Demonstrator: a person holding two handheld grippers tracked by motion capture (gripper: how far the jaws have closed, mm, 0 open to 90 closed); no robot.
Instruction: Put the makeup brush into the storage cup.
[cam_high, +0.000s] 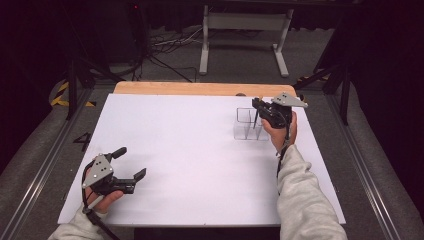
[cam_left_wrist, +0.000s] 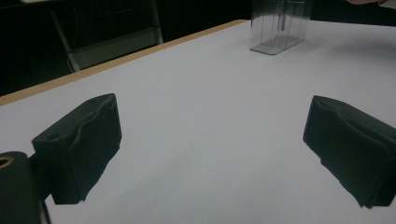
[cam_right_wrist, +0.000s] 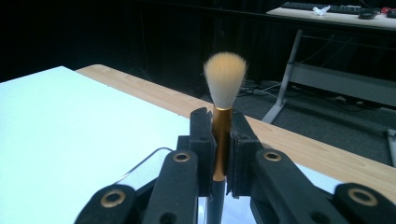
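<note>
A make-up brush (cam_right_wrist: 225, 79) with cream bristles and a gold ferrule stands upright between the pads of my right gripper (cam_right_wrist: 220, 140), which is shut on the ferrule. In the high view the right gripper (cam_high: 258, 106) hovers at the far right of the table, and the brush's dark handle (cam_high: 255, 120) points down into a clear plastic organiser box (cam_high: 246, 131). My left gripper (cam_high: 130, 162) rests at the near left of the white table top (cam_high: 190, 150), open with nothing between its jaws. From the left gripper (cam_left_wrist: 212, 140) the clear box (cam_left_wrist: 279, 28) stands far off.
A wooden strip (cam_high: 200, 88) runs along the table's far edge. Behind it a white desk frame (cam_high: 245, 30) and cables lie on the grey floor. Metal rails run along both sides of the table. A keyboard (cam_right_wrist: 327, 7) sits on another desk.
</note>
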